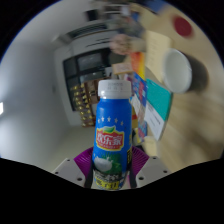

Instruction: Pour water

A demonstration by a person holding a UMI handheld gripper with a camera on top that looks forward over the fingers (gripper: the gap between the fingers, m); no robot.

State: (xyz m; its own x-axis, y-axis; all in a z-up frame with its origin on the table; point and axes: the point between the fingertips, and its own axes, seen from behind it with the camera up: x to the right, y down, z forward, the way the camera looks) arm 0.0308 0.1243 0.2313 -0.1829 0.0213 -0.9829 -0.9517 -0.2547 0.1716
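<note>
A: Where does the bottle (111, 130) stand with the hand-held gripper (110, 172)?

B: It sits upright between the two fingers, its lower body against the purple pads (83, 160), and nothing shows beneath it, so the gripper looks closed on it and carrying it above the table (185, 110). The contact itself is partly hidden by the label, so that is a reading, not a certainty.

A: How would it handle?

B: It is a blue plastic bottle with a white cap (113, 88) and a glossy printed label. Thin plastic of that sort probably gives under pressure, and the label may be slick. Its weight depends on how full it is, which cannot be seen through the wrap.

A: Is the hold well placed?

B: The fingers take it low on the body, where the wall is straight. That should steady it, though a full bottle would be top-heavy once tilted.

A: And the target?

B: A white bowl (177, 68) lies beyond, well apart from the bottle, past some colourful packets (152, 98). The cap is on, so pouring cannot start yet.
</note>
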